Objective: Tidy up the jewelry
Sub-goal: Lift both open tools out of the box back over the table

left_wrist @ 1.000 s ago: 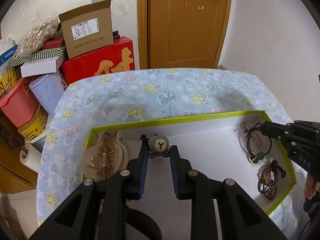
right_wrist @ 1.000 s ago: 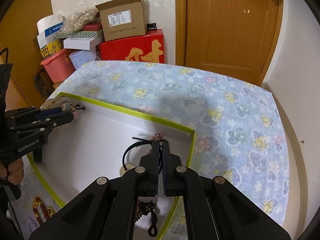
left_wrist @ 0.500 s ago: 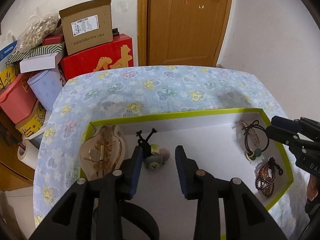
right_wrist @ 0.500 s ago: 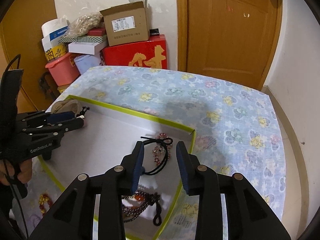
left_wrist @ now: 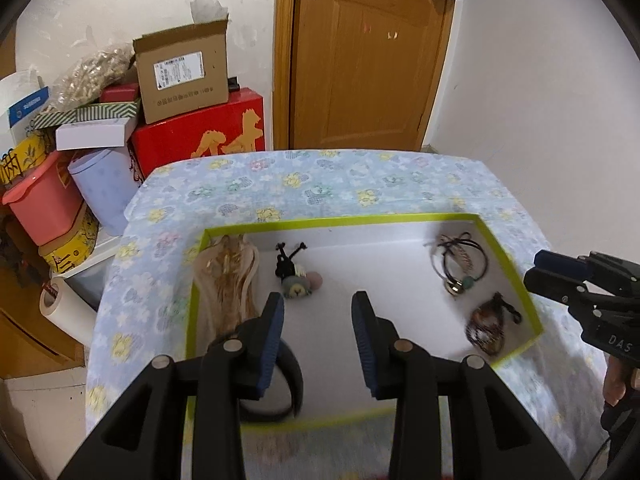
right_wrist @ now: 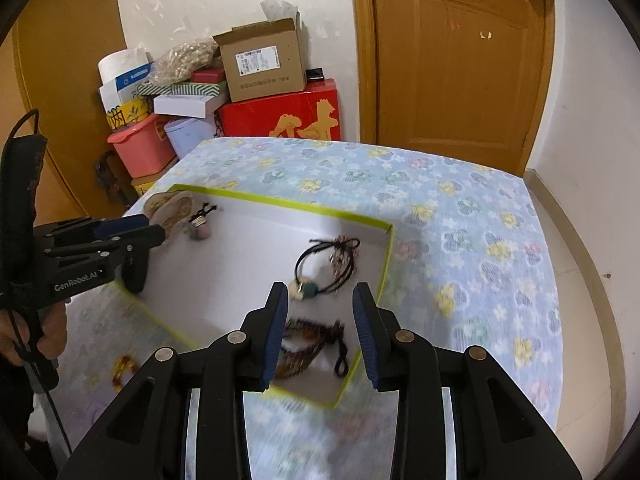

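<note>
A white tray with a lime-green rim lies on the flowered blue tablecloth. In it lie a tan hair clip at the left, a grey bear hair tie beside it, a black hair tie with beads at the right, and a dark beaded piece below that. A black headband lies under my left gripper. My left gripper is open and empty above the tray's near side. My right gripper is open and empty over the tray's right end.
A red-and-gold bracelet lies on the cloth outside the tray. Boxes, a red carton, a pink bin and a paper roll are stacked left of the table. A wooden door stands behind.
My left gripper opened, let go of the grey bear hair tie in the tray, and drew back. My right gripper opened, released the black hair tie and pulled back too.
</note>
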Tool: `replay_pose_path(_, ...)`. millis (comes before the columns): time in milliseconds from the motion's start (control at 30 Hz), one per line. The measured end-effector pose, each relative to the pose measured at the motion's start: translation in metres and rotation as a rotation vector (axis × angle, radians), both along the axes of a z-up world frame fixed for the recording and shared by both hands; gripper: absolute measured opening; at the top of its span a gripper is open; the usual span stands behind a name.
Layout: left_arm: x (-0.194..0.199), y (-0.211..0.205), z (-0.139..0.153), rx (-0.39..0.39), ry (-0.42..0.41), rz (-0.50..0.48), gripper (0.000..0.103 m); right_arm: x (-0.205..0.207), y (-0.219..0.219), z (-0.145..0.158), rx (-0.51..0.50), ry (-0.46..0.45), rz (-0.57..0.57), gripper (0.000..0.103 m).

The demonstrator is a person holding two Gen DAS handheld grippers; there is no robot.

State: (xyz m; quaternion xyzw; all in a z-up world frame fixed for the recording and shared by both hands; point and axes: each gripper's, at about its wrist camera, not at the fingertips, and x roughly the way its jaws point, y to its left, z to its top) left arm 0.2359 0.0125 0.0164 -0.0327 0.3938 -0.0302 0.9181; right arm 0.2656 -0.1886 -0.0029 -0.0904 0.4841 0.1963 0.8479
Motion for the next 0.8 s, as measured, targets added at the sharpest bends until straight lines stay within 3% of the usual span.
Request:
replay_pose_path(400, -0.078, -0.005, 0.007, -0.016, -0.022, 0.008, 0.037, -0.082, -0.003, 0.024, 0.033, -0.019, 0.030, 0.035)
replay_pose_path(800, -0.139, -0.013, 0.005, -0.004, -0.026, 0.041, 0.037, -0.148, -0.009, 0.025, 0.050, 0.008, 0.031, 0.035)
